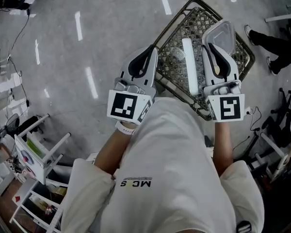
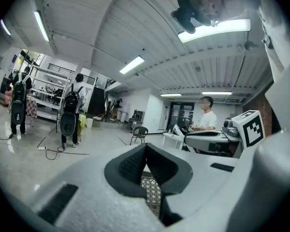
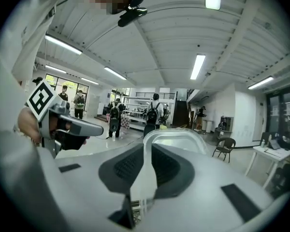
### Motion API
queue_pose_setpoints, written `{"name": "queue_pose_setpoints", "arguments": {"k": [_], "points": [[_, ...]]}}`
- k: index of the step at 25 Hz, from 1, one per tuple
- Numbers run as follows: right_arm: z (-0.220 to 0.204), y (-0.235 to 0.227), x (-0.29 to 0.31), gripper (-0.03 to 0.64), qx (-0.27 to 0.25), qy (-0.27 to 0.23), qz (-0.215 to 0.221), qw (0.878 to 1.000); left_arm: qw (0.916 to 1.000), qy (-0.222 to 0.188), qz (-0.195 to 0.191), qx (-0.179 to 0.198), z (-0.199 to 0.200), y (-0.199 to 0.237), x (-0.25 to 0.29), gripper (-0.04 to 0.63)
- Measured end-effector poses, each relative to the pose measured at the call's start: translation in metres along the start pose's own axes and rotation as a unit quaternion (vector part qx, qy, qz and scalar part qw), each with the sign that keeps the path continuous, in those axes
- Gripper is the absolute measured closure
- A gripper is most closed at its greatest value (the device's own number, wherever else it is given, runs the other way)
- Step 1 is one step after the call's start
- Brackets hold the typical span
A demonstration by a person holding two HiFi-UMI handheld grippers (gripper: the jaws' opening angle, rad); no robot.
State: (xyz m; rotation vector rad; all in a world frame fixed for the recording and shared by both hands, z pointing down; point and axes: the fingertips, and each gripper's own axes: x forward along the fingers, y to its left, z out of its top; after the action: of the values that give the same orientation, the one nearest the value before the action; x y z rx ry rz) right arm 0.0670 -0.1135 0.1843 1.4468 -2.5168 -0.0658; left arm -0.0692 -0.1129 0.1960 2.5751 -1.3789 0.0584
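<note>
A person in a white shirt (image 1: 179,178) holds two tools out in front, both over a wire basket (image 1: 196,21) that stands on a shiny grey floor (image 1: 111,28). The left tool (image 1: 150,52) has its jaws closed together on nothing, and it hovers at the basket's near-left edge, with mesh showing below the jaws. The right tool (image 1: 211,46) is clamped on the thin wall of a clear plastic tub (image 1: 222,33), probably because the rim gives a firm pinch. The tub stands tilted on edge above the right side of the basket. A long white tube (image 1: 189,67) lies lengthwise in the basket, between the two tools.
</note>
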Motion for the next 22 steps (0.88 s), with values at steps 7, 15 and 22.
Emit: {"name": "queue_pose_setpoints", "arguments": {"k": [7, 15, 22], "points": [[0.029, -0.021, -0.024, 0.552, 0.024, -0.042, -0.034, 0.998, 0.9997, -0.021, -0.005, 0.009, 0.021, -0.005, 0.002, 0.572], [0.034, -0.031, -0.054, 0.552, 0.045, -0.064, -0.063, 0.995, 0.9994, -0.024, -0.015, 0.019, 0.026, -0.015, 0.002, 0.572], [0.031, -0.026, -0.065, 0.551, 0.051, -0.061, -0.066, 0.995, 0.9993, -0.026, -0.008, 0.024, 0.03, -0.008, -0.004, 0.572]]}}
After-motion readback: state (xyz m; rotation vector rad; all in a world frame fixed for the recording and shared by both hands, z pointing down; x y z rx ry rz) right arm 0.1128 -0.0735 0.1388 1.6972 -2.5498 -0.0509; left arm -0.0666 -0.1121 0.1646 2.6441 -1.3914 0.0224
